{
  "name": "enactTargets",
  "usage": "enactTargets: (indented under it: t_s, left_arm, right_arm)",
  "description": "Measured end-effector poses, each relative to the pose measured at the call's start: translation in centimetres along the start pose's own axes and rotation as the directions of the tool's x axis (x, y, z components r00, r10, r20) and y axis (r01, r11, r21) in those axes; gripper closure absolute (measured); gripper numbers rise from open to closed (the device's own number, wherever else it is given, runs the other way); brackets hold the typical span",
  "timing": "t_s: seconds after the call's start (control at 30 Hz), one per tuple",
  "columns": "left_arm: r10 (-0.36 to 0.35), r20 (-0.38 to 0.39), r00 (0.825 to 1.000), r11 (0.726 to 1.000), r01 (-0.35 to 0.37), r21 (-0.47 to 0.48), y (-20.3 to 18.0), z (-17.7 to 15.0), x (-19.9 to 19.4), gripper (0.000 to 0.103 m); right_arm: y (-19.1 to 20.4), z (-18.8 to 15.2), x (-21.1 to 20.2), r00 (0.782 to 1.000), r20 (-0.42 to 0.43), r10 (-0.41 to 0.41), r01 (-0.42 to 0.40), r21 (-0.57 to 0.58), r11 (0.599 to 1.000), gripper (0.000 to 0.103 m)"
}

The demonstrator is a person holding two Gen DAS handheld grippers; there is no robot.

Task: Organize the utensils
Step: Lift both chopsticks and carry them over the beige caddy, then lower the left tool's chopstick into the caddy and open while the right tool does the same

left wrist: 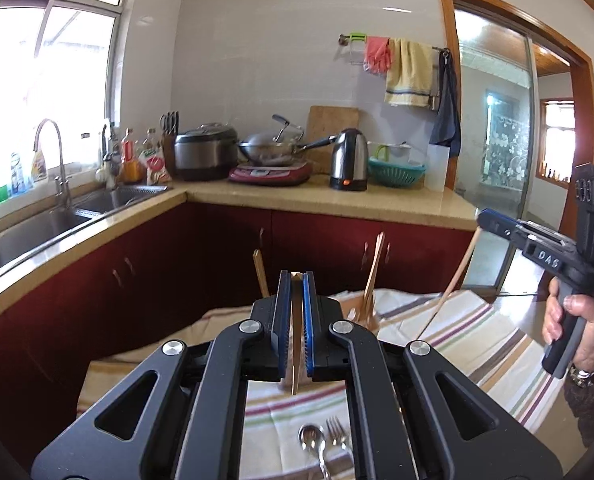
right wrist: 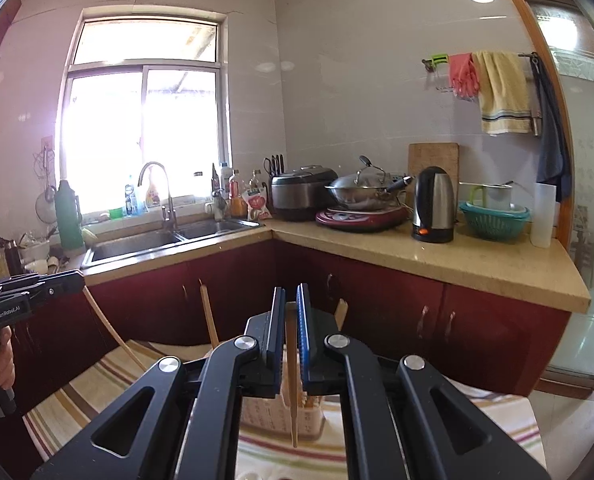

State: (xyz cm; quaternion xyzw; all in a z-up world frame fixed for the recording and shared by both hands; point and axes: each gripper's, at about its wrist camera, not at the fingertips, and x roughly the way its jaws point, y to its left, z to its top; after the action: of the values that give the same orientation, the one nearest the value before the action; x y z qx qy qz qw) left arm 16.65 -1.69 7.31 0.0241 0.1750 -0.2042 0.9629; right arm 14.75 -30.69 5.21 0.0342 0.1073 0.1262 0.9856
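Note:
My left gripper point(left wrist: 296, 280) is shut on a wooden chopstick point(left wrist: 295, 344) that hangs down between its blue pads above the striped cloth point(left wrist: 477, 340). My right gripper point(right wrist: 291, 294) is shut on another wooden chopstick point(right wrist: 293, 392), held upright over a pale utensil basket point(right wrist: 273, 416). More chopsticks point(left wrist: 371, 280) stand in the holder beyond my left gripper. A metal spoon point(left wrist: 313, 440) and fork point(left wrist: 337, 432) lie on the cloth below the left gripper. The right gripper also shows in the left wrist view point(left wrist: 487, 216), with its chopstick point(left wrist: 449, 288).
A beige L-shaped counter point(right wrist: 437, 260) with red cabinets runs behind, with a sink point(right wrist: 145, 240), rice cooker point(right wrist: 301, 196), wok point(right wrist: 361, 190), kettle point(right wrist: 433, 210) and green basket point(right wrist: 493, 220). A glass door point(left wrist: 493, 140) is at the right.

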Motion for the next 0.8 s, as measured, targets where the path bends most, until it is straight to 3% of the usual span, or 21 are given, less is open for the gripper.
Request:
enactTargets:
  t_s: [0.23,0.4,0.53,0.8]
  left_arm:
    - [-0.01,0.061,0.998,1.0,0.009,0.022,-0.3,4.9,2.1,0.097]
    - [0.008,0.089,0.996,1.0,-0.01,0.024,-0.6,6.5,4.7,0.097]
    - [0.024,0.072,0.997,1.0,-0.024,0.0,-0.4,5.7,7.5,0.097]
    - [0.039,-0.04,0.998,0.998,-0.041,-0.052,0.2,1.7,14.4,0.097]
  right_arm:
    - [0.0,2.9,2.3,0.999,0.031,0.016,-0.015,-0.012,1.0,0.096]
    - [-0.2,3.6,4.8,1.0,0.023,0.017,-0.016,-0.014,1.0,0.096]
    - [-0.8,2.9,7.3,1.0,-0.006,0.009,-0.009,-0.002,1.0,0.096]
    - [-2.1,-1.4,12.7,0.991,-0.131,0.013,-0.007,0.044,0.999,0.096]
